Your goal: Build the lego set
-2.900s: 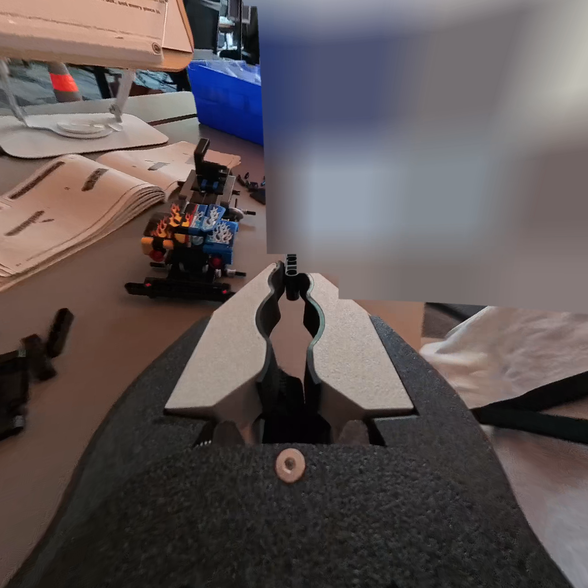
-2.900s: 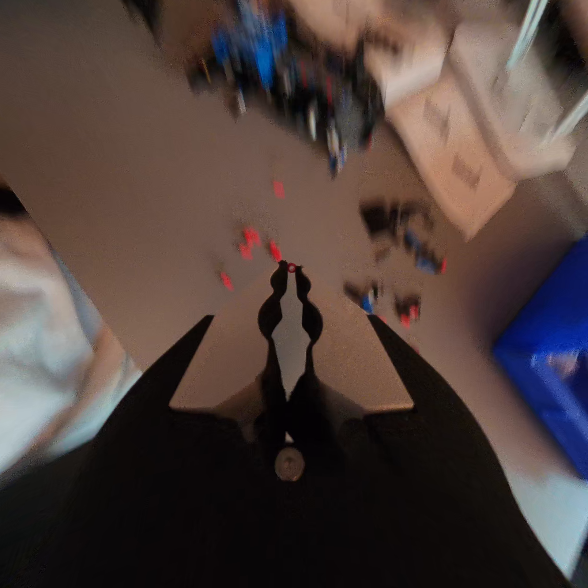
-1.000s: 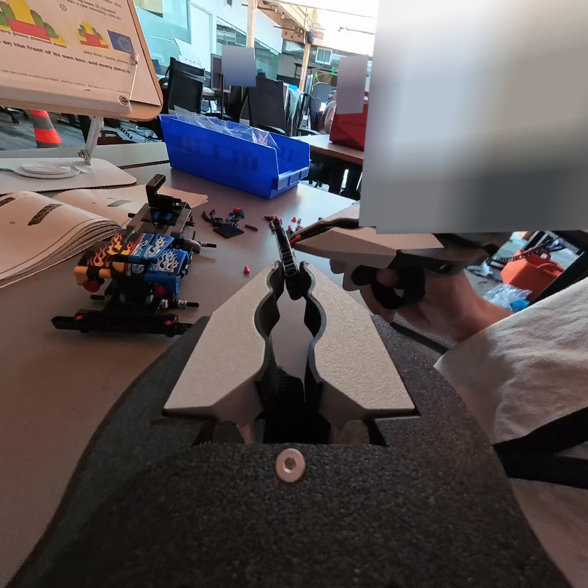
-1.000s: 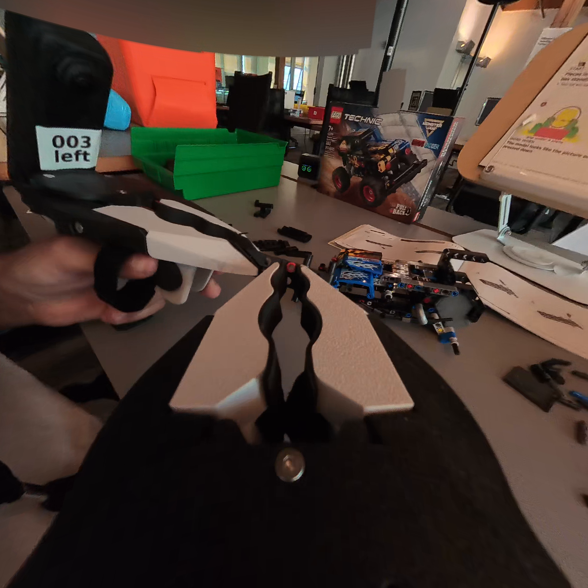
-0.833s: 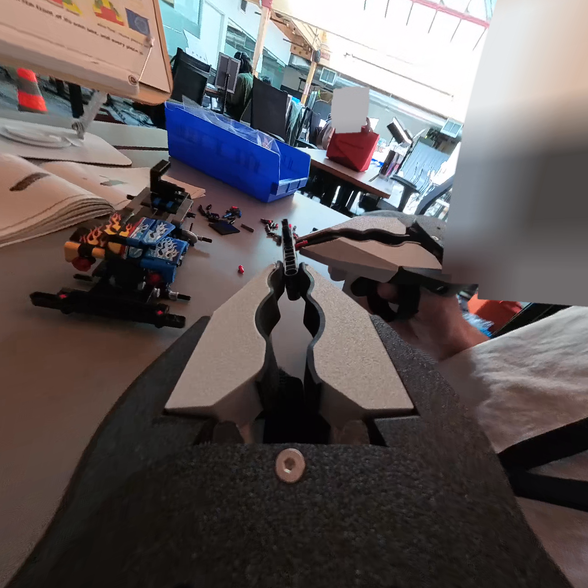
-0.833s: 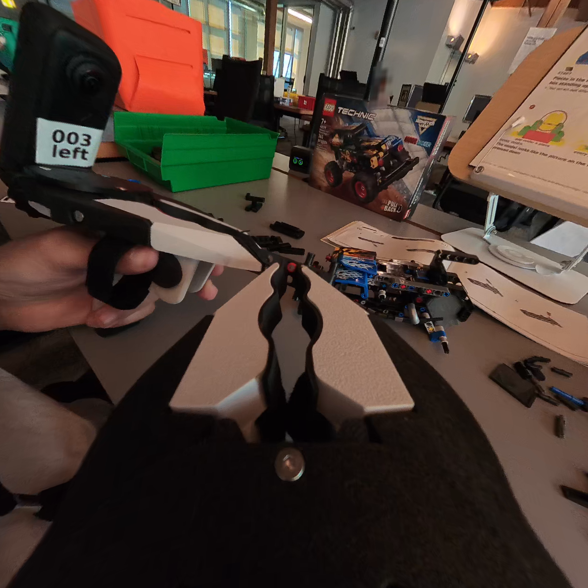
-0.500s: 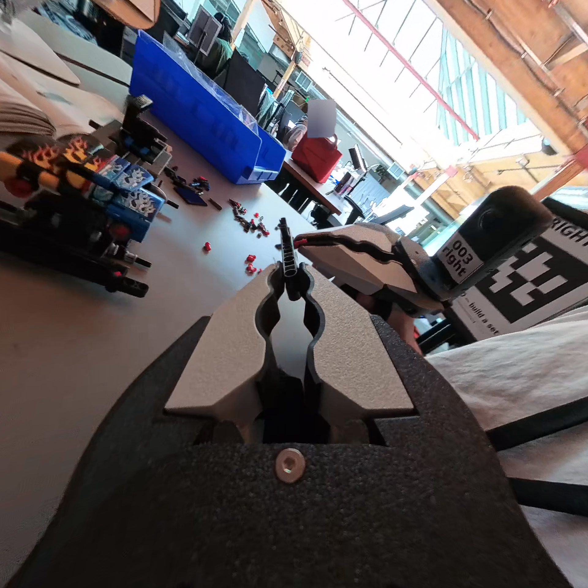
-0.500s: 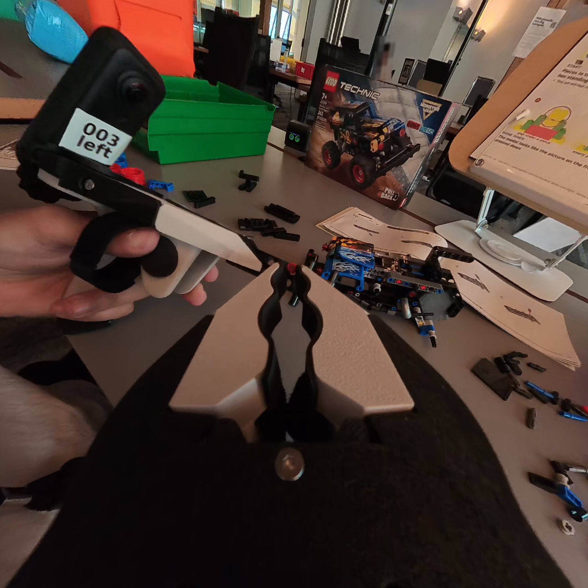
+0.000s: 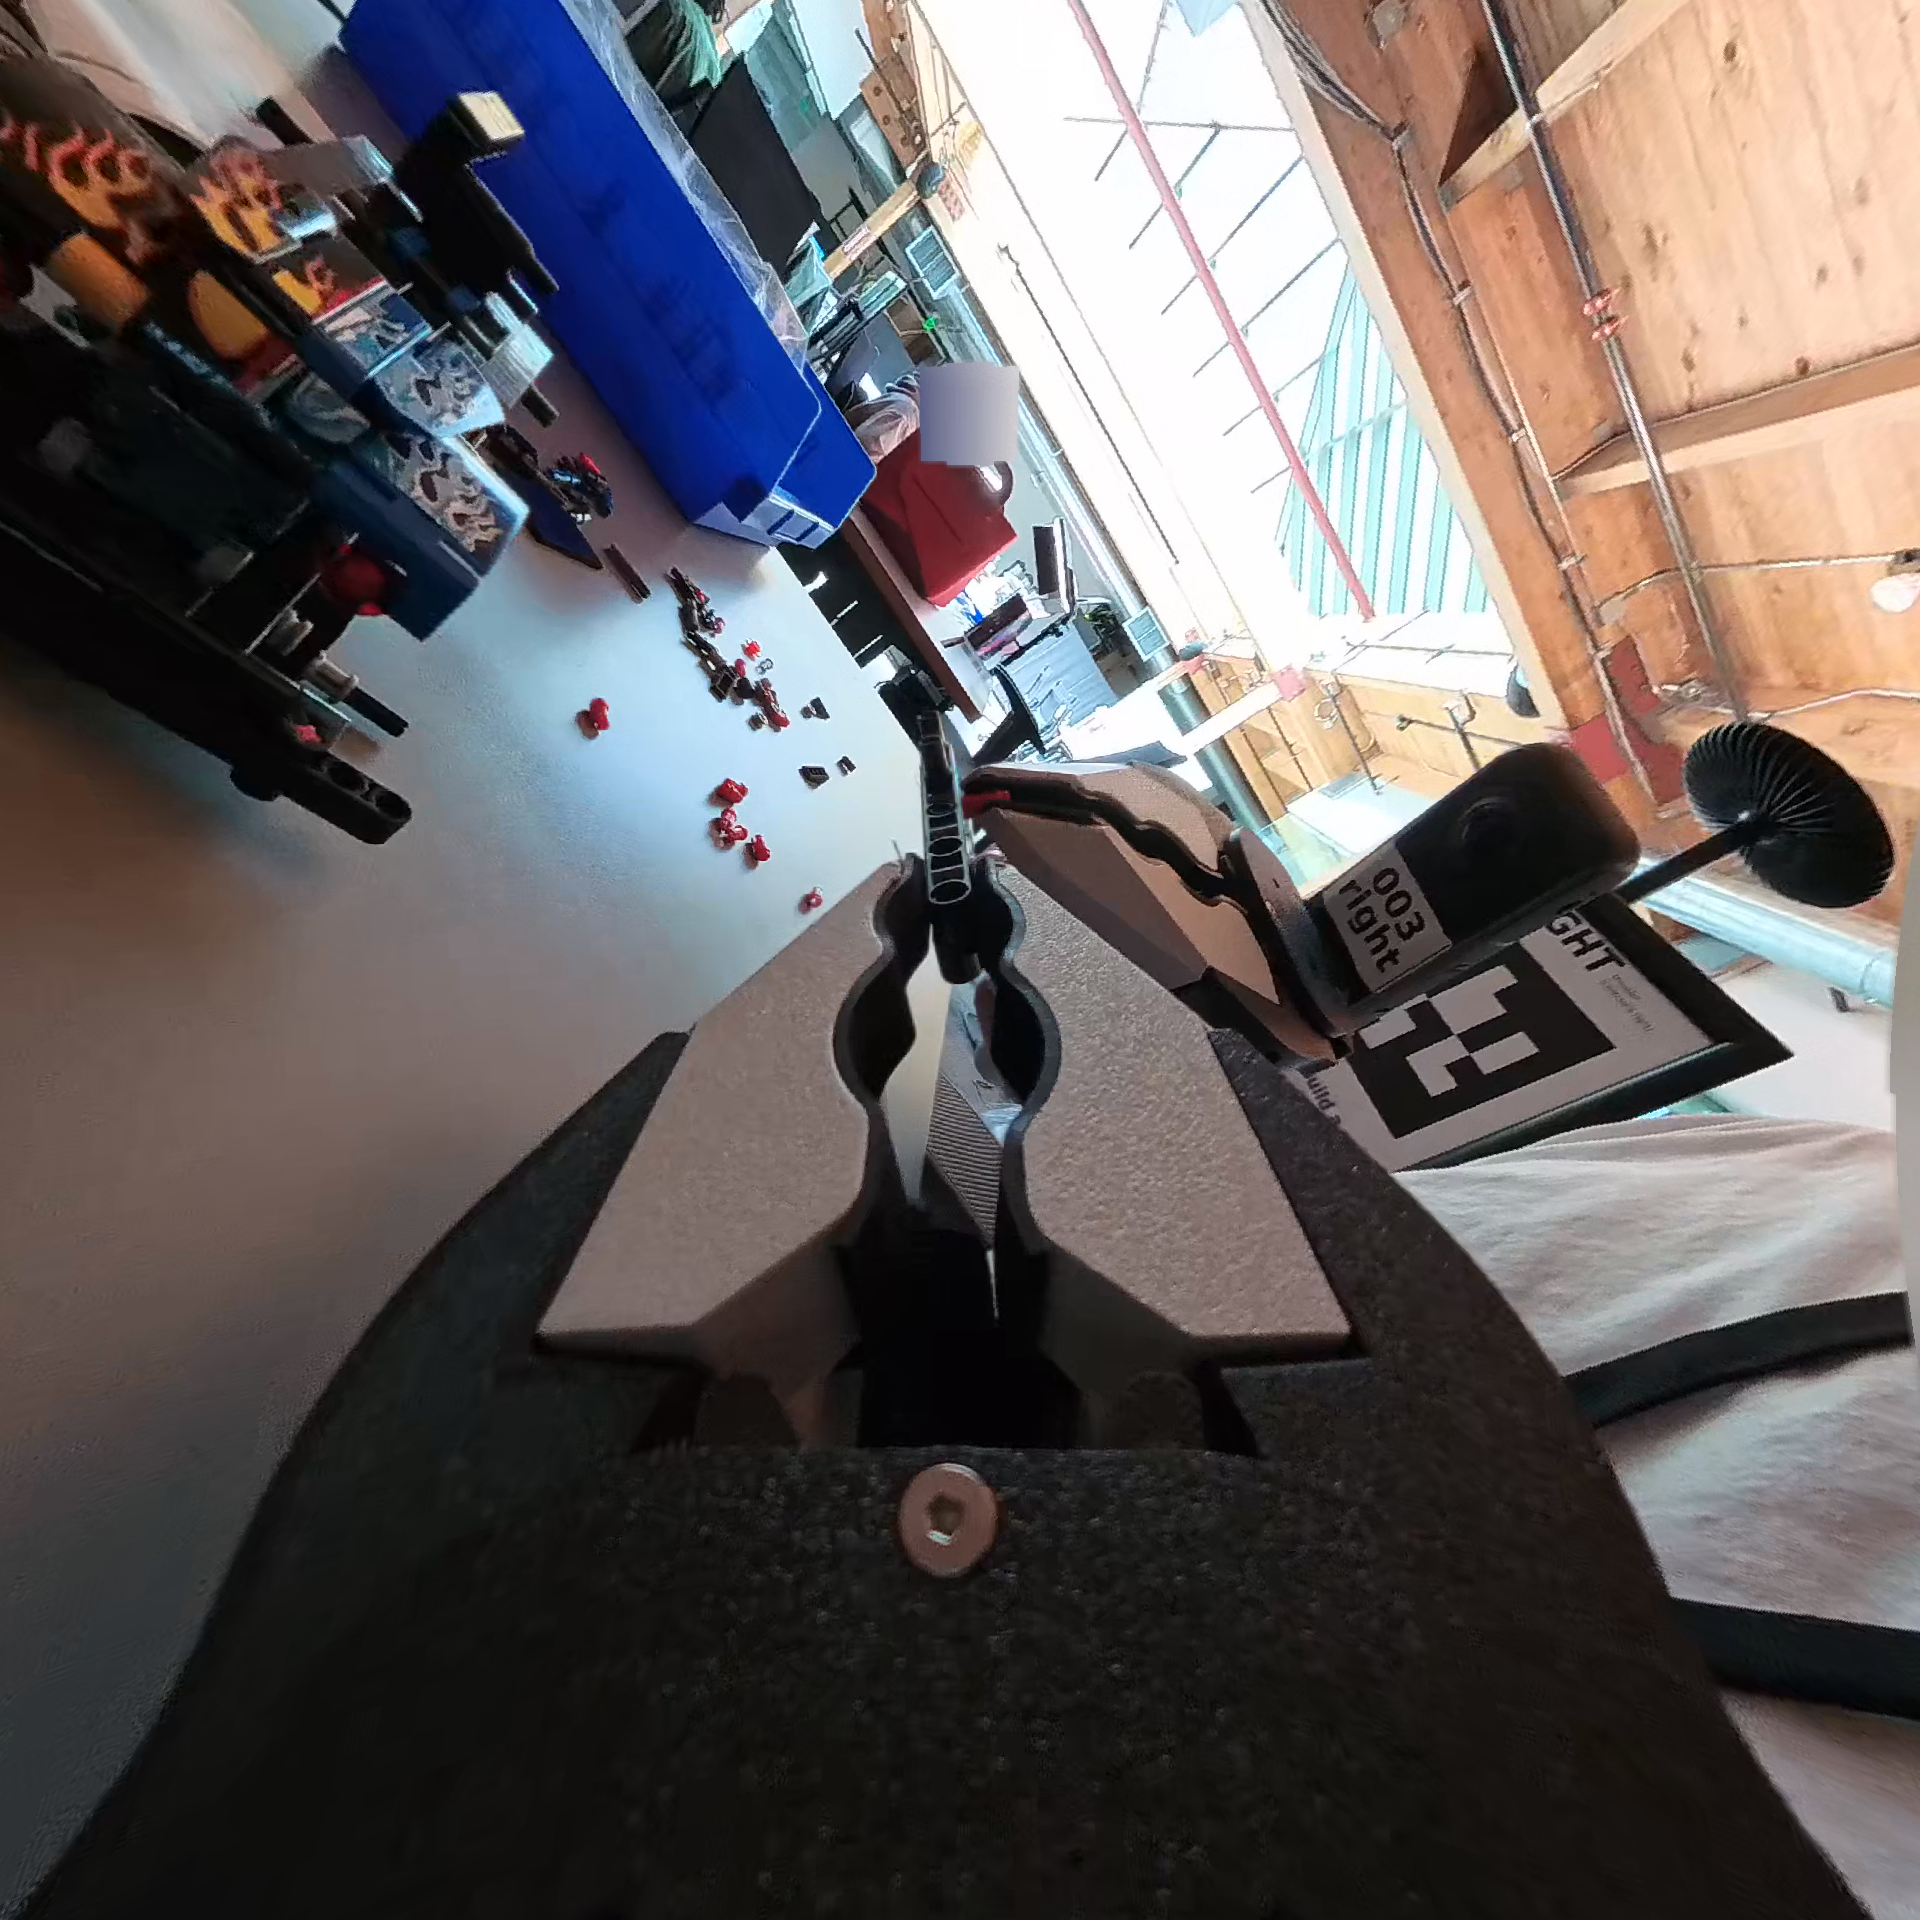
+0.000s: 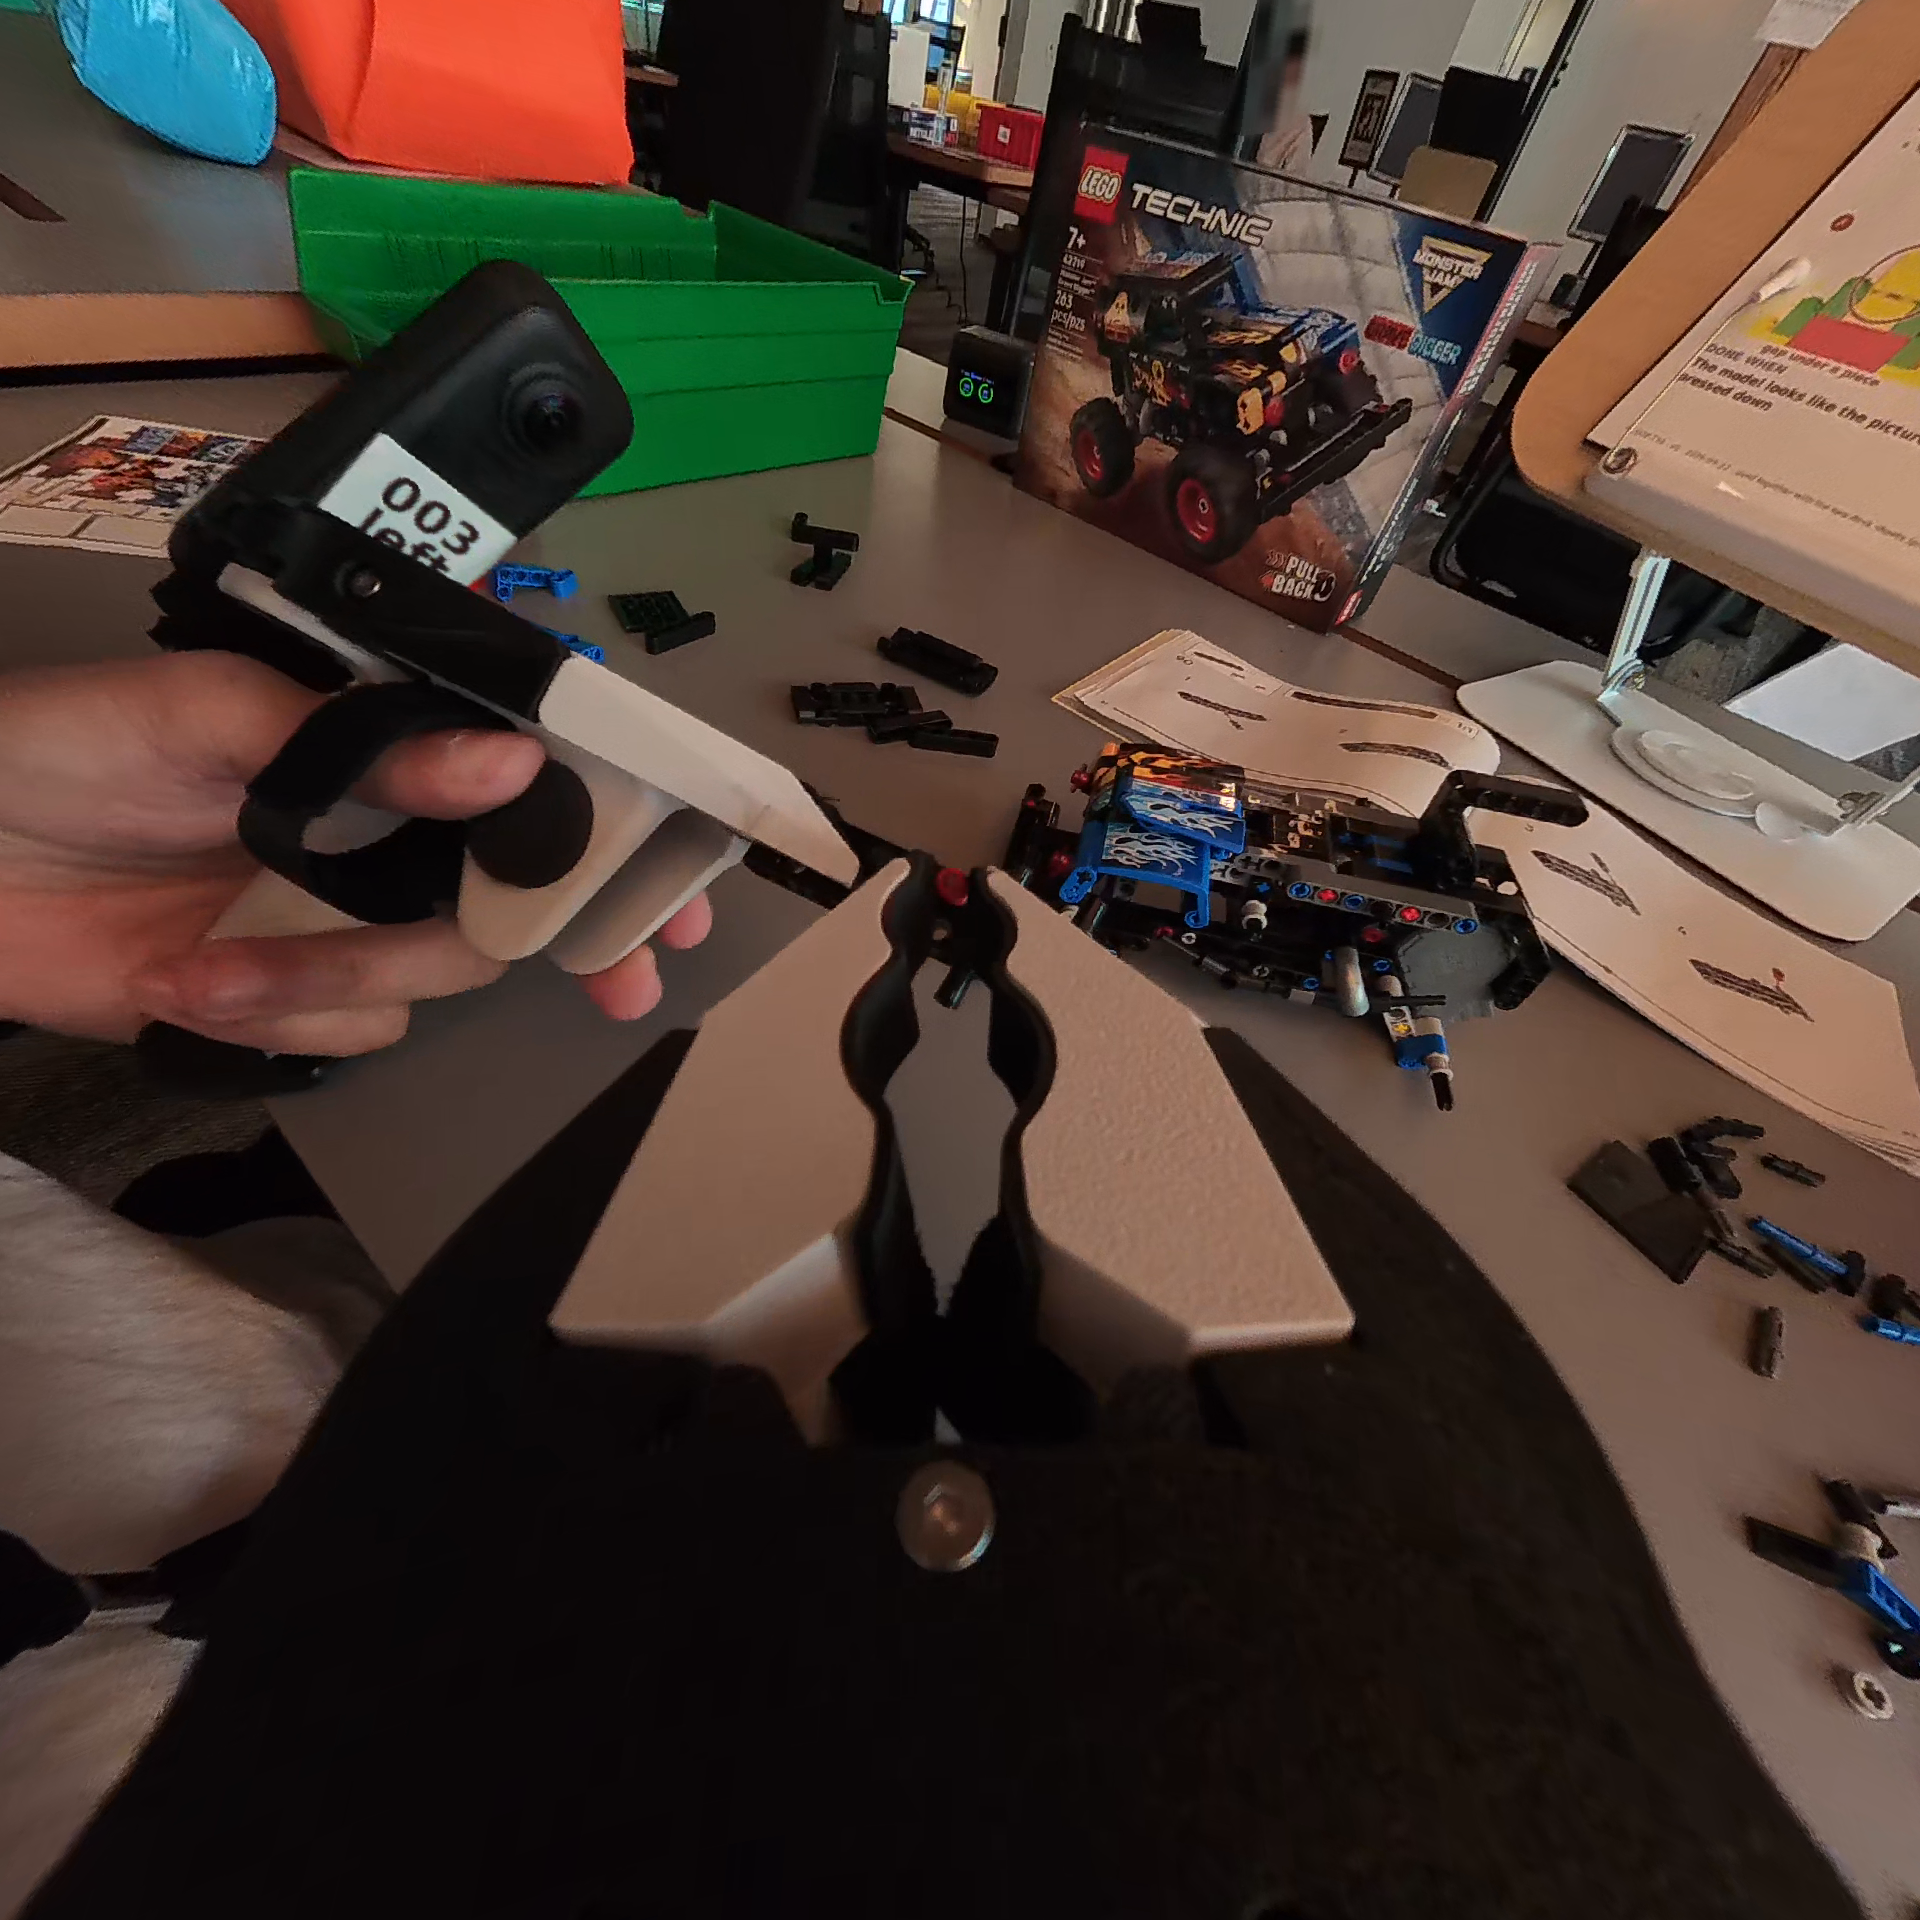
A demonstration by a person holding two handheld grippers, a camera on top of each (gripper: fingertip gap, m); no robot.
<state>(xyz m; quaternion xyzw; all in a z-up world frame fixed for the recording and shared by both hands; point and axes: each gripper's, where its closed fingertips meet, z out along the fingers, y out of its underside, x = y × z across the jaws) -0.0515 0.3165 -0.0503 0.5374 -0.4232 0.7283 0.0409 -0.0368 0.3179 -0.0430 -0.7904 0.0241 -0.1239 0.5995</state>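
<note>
Your left gripper [image 9: 948,914] is pinching a black holed beam [image 9: 940,821] that stands up out of its tips. Your right gripper [image 10: 951,894] is pressed together on a small red pin [image 10: 950,883], its tip touching the side of that beam in the left wrist view. You hold both above the grey table [image 10: 644,1018]. On the table, far and to the right in the right wrist view, sits the half-built truck [image 10: 1288,883], with loose red pins [image 9: 732,816] scattered near it.
</note>
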